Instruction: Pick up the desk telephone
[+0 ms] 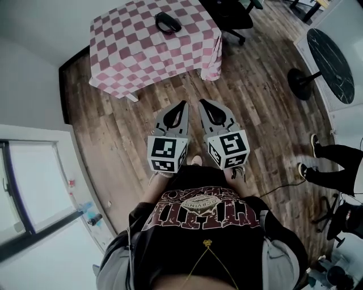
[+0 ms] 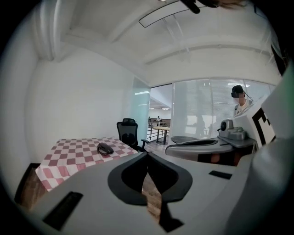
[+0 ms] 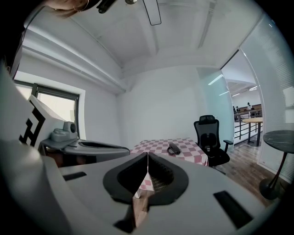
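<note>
Phone point(image 1: 168, 22) sits on the checked table point(image 1: 130, 51), well ahead of left gripper point(image 1: 182, 105) and right gripper point(image 1: 201, 102), both with jaws together and empty; left looks marginally nearer, long axis probably crosswise to approach.

This is an office meeting room. In the head view a black mesh office chair point(image 1: 233, 14) stands at 1 o'clock beside a table point(image 1: 142, 54) at 12 o'clock, which is draped in a pink-and-white checked cloth and bears a desk telephone point(image 1: 167, 22). A round dark-topped pedestal table point(image 1: 330, 65) stands at 2 o'clock on the wood-plank floor point(image 1: 255, 102). Glass partitions point(image 2: 197, 110) reveal a long desk point(image 3: 251, 121) beyond.
</note>
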Motion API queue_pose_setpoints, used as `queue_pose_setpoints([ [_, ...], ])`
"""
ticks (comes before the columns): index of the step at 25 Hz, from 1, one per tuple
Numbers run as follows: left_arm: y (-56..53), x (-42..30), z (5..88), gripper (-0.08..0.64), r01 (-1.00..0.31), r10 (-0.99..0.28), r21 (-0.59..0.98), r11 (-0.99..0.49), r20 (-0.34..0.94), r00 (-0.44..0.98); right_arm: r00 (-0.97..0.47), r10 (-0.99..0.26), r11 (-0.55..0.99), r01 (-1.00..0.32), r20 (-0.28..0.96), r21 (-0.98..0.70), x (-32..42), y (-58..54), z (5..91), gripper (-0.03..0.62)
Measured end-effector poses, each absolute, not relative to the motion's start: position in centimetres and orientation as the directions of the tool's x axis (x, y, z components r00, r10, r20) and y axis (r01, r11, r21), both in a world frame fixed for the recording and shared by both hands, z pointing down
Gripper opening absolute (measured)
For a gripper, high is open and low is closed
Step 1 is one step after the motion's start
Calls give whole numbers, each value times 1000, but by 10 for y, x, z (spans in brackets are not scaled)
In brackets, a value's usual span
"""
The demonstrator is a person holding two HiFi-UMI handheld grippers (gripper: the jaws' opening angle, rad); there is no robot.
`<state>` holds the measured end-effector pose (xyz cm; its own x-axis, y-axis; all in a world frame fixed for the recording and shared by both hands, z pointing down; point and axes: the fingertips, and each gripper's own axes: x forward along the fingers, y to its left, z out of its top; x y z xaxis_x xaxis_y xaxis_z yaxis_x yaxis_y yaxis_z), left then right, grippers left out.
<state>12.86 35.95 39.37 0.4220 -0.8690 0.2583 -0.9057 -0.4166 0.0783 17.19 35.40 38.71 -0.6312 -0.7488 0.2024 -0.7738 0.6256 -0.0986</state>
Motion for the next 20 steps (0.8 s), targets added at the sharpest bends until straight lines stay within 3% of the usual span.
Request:
queue_pose_setpoints([
  [20,247,75,400,8,-844,-800,124,-522,273,535,-572,-794,566,-819,209,-92,107,246,386,20],
])
